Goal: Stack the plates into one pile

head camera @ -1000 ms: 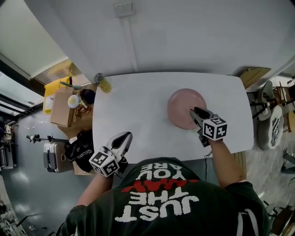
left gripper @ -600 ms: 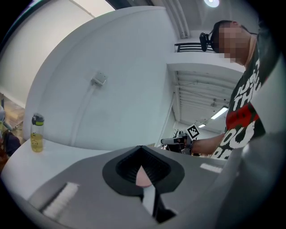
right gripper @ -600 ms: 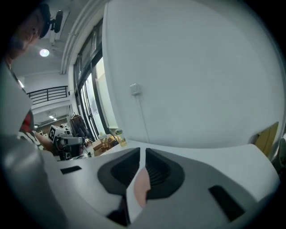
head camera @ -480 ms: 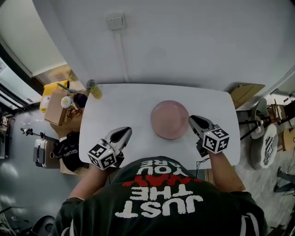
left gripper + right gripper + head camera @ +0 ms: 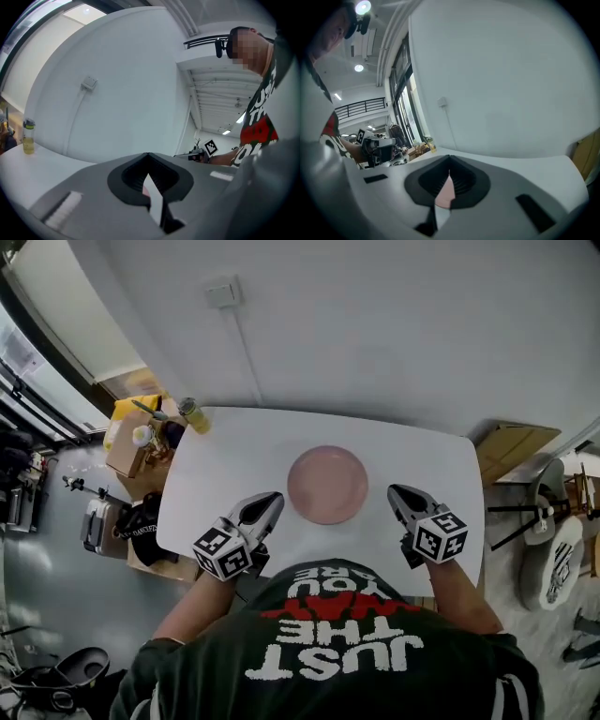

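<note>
A pink plate pile (image 5: 327,485) lies in the middle of the white table (image 5: 225,460); how many plates it holds I cannot tell. My left gripper (image 5: 270,500) hovers over the table's near edge just left of the pile, apart from it, jaws together and empty. My right gripper (image 5: 398,491) sits to the pile's right with a gap between them. Its jaws have just been closing and are shut on nothing. In the right gripper view a sliver of pink plate (image 5: 446,192) shows through the hollow behind the closed tips (image 5: 450,159). The left gripper view shows its own tips (image 5: 148,157) meeting.
A yellow bottle (image 5: 192,414) stands at the table's far left corner. Cardboard boxes (image 5: 131,442) and a suitcase (image 5: 98,526) crowd the floor to the left. More cardboard (image 5: 506,446) leans at the right. The wall (image 5: 375,334) runs along the table's far edge.
My right gripper has drawn back from the plate's right rim to its right side and closed. My left gripper has come in from beyond the table's near left edge to beside the plate.
</note>
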The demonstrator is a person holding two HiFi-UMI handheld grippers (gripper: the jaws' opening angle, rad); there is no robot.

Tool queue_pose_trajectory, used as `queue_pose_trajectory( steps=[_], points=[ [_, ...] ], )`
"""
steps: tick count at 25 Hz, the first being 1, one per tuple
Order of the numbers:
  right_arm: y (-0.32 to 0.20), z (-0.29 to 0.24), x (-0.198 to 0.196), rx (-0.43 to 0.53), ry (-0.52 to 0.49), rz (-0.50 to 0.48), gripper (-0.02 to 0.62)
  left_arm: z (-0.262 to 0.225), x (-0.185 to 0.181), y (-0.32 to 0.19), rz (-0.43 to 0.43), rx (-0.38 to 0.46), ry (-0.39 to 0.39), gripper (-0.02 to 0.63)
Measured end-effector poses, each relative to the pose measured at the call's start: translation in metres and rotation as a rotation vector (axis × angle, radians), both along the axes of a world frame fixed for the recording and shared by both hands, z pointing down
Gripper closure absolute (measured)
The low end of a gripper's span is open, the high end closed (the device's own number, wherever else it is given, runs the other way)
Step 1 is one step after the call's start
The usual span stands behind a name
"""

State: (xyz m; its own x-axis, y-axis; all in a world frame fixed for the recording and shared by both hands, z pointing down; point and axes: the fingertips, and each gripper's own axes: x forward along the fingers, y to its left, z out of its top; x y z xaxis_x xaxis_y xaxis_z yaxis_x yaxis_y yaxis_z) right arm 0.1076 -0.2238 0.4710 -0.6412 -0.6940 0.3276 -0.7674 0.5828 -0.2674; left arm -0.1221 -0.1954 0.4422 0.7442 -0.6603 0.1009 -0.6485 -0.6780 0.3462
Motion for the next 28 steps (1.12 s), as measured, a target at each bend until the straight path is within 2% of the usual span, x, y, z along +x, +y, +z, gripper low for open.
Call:
queue_pose_trajectory(
  steps=[3, 9, 11, 16, 28],
  points=[
    [0.001, 0.003, -0.011, -0.003, -0.033, 0.052, 0.589, 0.003, -0.007, -0.002, 0.035, 0.011, -0.034, 0.601],
    [0.006, 0.000, -0.028, -0.019, -0.050, 0.052, 0.590, -0.006, -0.014, -0.009, 0.054, 0.043, 0.003, 0.601],
    [0.011, -0.002, -0.032, -0.010, -0.034, 0.043, 0.591, -0.005, -0.014, -0.006, 0.055, 0.038, 0.027, 0.601],
    [0.015, 0.000, -0.037, -0.003, 0.022, 0.004, 0.591, 0.001, -0.014, 0.001, 0.056, 0.035, 0.027, 0.601],
    [0.027, 0.006, -0.034, -0.017, 0.059, -0.012, 0.591, 0.003, -0.015, 0.011, 0.058, 0.024, 0.022, 0.601]
  ],
)
